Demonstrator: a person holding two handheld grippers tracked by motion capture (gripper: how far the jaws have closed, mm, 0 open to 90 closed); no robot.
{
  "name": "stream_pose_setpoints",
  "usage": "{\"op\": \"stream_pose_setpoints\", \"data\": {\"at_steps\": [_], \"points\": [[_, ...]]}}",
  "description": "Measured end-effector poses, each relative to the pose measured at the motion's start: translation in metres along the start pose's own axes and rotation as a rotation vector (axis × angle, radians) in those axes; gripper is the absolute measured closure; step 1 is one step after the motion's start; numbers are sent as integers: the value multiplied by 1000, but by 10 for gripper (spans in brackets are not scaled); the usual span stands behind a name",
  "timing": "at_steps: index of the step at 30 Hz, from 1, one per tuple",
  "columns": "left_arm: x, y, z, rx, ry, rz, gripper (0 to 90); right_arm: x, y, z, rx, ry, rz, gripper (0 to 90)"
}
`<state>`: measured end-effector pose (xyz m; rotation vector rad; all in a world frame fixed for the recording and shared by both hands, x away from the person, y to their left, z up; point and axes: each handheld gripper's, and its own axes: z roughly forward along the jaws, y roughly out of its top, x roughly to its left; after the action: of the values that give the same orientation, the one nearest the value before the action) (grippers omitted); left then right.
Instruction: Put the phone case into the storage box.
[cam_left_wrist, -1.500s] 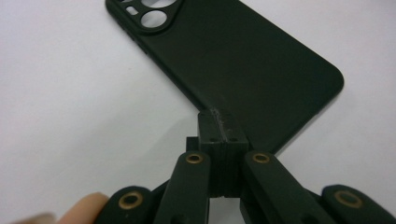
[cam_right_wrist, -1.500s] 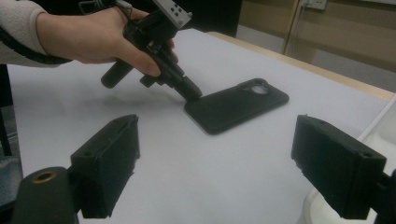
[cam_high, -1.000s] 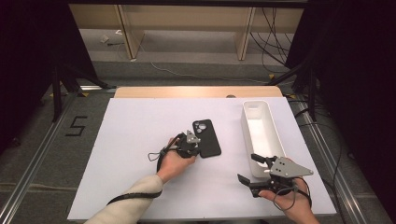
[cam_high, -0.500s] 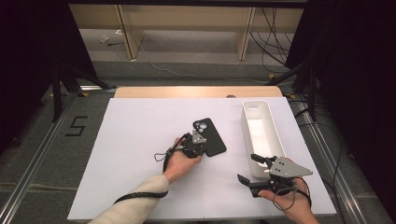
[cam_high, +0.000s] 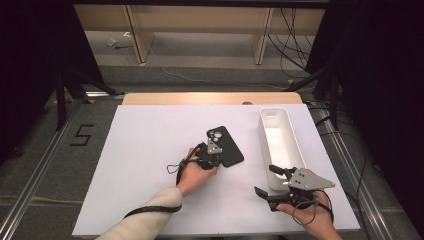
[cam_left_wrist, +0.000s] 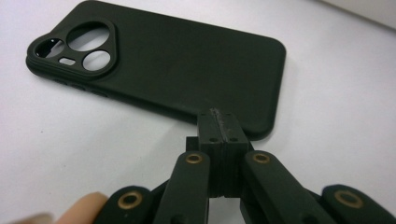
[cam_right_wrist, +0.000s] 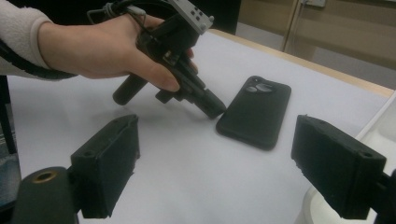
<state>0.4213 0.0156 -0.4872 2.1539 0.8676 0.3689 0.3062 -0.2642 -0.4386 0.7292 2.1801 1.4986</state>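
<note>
A black phone case (cam_high: 228, 146) lies flat, camera cutouts up, at the middle of the white table (cam_high: 150, 150). My left gripper (cam_high: 220, 158) is shut with nothing between its jaws. Its joined tips (cam_left_wrist: 219, 122) rest at the near edge of the phone case (cam_left_wrist: 187, 65), close to one corner. The right gripper view shows the left gripper (cam_right_wrist: 212, 108) angled down at the corner of the case (cam_right_wrist: 256, 112). My right gripper (cam_high: 267, 181) is open and empty near the front right of the table, its jaws (cam_right_wrist: 224, 168) pointing toward the case.
A long white tray (cam_high: 291, 145) stands to the right of the case, its near end beside my right gripper. The wooden table edge (cam_high: 210, 98) runs along the back. Dark floor and metal rails surround the table.
The left hand and its shut gripper have shifted a little right, toward the case. The case looks turned slightly. The right gripper has stayed put.
</note>
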Motion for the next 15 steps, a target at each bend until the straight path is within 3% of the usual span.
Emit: {"op": "stream_pose_setpoints", "data": {"at_steps": [5,6,7,8,11,13,15], "points": [[10,0,-31,-70,-8,-13,772,-1,0,-1,2,-4,1,165],[13,-1,-38,-88,-19,-23,723,-1,0,-1,2,-4,1,165],[15,-3,-46,-106,-32,-35,607,-1,0,-1,3,-5,2,165],[17,-5,-55,-127,-50,-46,607,-1,0,-1,3,-5,2,165],[21,-11,-80,-186,-71,-57,412,-1,0,-1,3,-8,3,165],[22,-15,-97,-210,-52,-55,264,-1,0,-1,0,-11,5,165],[24,-20,-112,-237,-35,-56,173,-2,0,-2,-2,-16,10,165]]}}
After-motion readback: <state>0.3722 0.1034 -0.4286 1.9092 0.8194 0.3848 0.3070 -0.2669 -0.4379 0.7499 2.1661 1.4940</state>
